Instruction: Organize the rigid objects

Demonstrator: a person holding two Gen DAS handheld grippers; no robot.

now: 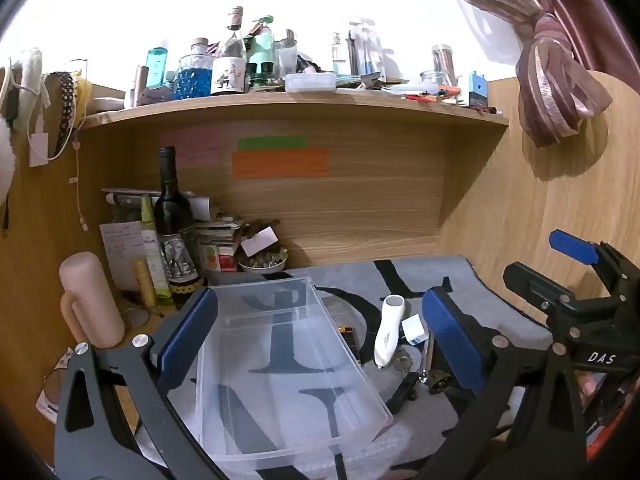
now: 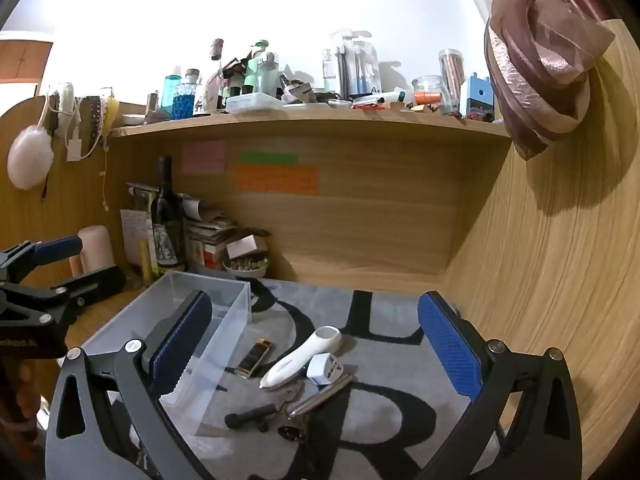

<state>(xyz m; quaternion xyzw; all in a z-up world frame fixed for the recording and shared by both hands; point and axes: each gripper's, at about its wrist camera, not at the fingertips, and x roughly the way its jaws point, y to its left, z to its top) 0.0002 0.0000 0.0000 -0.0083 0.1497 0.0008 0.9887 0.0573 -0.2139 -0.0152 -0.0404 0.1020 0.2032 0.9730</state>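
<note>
- Grippers both stand spread as wide as they go, and neither has hold of anything: the left gripper [image 1: 320,336] hangs over the clear plastic bin [image 1: 280,360], its fingers apart from the walls, while the right gripper [image 2: 316,344] hangs over the loose items with nothing between its blue pads [image 2: 448,348].
- Clear plastic bin sits on the left part of the grey mat [image 2: 380,304] — nothing shows inside it.
- Small objects lie in a cluster just right of the bin: a white handheld device [image 2: 300,358] lying slantwise, a white plug adapter [image 2: 326,368] touching its right side, and a black-and-gold lighter [image 2: 254,356] between the device and the bin wall.
- Nearer the camera lie a metal pen [image 2: 320,396], a black rod-shaped tool [image 2: 250,416] and a dark metal piece [image 2: 292,430], close together; keys may be under them, but I cannot tell.
- Far left, against the wooden back wall, stand a wine bottle [image 1: 172,224] and a pink cylinder [image 1: 92,300].
- Shelf [image 1: 296,106] above is crowded with bottles and jars.
</note>
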